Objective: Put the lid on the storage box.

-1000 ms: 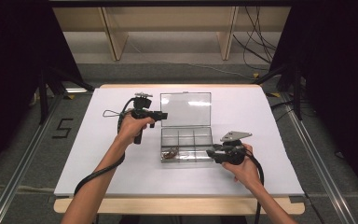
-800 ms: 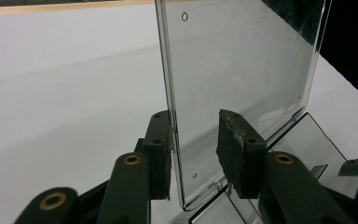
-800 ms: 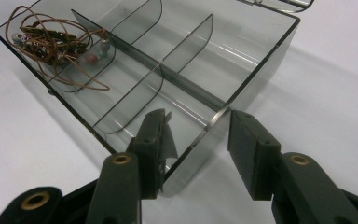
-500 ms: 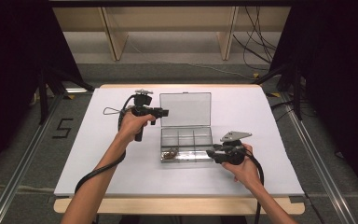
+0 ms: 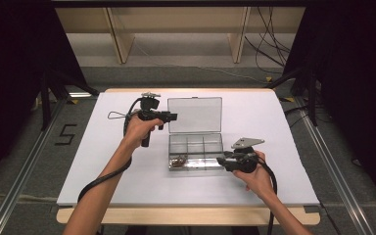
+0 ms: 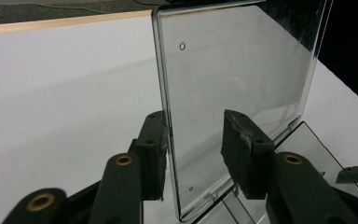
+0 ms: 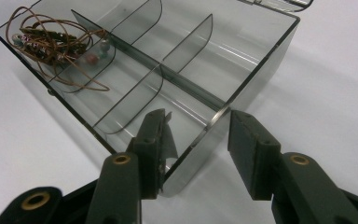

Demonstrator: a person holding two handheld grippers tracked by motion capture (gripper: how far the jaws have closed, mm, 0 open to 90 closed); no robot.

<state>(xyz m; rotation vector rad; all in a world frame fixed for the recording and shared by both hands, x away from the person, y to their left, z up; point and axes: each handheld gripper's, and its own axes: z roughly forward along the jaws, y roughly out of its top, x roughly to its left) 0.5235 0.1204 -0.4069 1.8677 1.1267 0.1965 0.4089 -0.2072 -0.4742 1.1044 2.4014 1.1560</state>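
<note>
A clear plastic compartment box [image 5: 196, 145] sits mid-table with its lid [image 5: 195, 114] swung up. My left gripper [image 5: 174, 116] is at the lid's left edge. In the left gripper view, the lid [image 6: 233, 70] stands between the jaws of this gripper [image 6: 196, 126]. Those jaws have just been opening; the right pad is off the plastic. My right gripper [image 5: 220, 160] is at the box's near right corner. In the right gripper view [image 7: 196, 116], one jaw is inside the end compartment and one outside, with the side wall [image 7: 256, 70] wedged slantwise between them. A tangle of brown wire and beads [image 7: 56, 42] fills one compartment.
The box stands on a white tabletop [image 5: 103, 166] with a wooden front edge. Both grippers trail black cables. Shelving legs and loose cables lie on the floor beyond the far edge.
My left gripper has edged slightly toward the far side beside the lid. The box, its lid and my right gripper stay where they were.
</note>
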